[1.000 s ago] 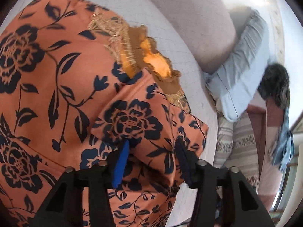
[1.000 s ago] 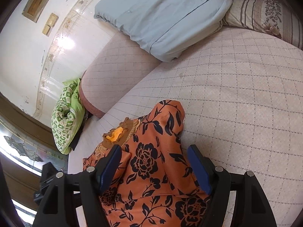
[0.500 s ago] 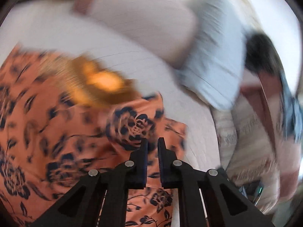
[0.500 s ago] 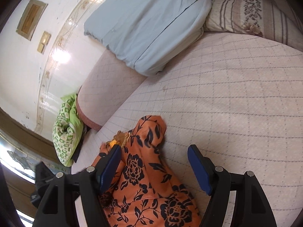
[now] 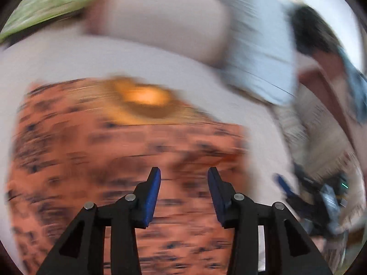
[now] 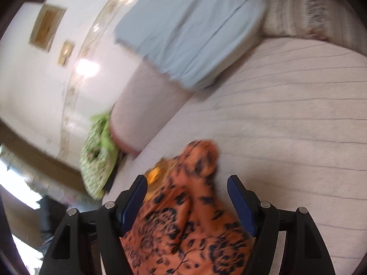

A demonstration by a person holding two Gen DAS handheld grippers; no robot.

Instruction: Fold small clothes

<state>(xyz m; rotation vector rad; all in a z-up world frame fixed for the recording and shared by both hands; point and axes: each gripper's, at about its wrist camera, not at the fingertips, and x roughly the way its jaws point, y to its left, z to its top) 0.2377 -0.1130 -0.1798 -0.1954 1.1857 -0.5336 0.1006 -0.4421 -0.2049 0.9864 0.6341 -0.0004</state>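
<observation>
An orange garment with dark blue flowers (image 5: 96,151) lies on the quilted bed; its gold embroidered neckline (image 5: 142,98) faces the pillows. The left wrist view is blurred by motion. My left gripper (image 5: 183,183) is open and empty above the garment's near part. In the right wrist view the same garment (image 6: 183,224) lies between and below my right gripper's (image 6: 187,197) open fingers, its folded sleeve end (image 6: 201,153) just ahead. Nothing is held by either gripper.
A light blue pillow (image 6: 190,36) and a pinkish bolster (image 6: 149,105) lie at the head of the bed (image 6: 286,114). A green patterned cushion (image 6: 98,160) sits by the bed's edge. A striped pillow (image 6: 298,13) is at the far right.
My left gripper shut half a second ago, has opened again and pulled back from the garment. My right gripper stayed open and drew back and up, so the garment looks smaller.
</observation>
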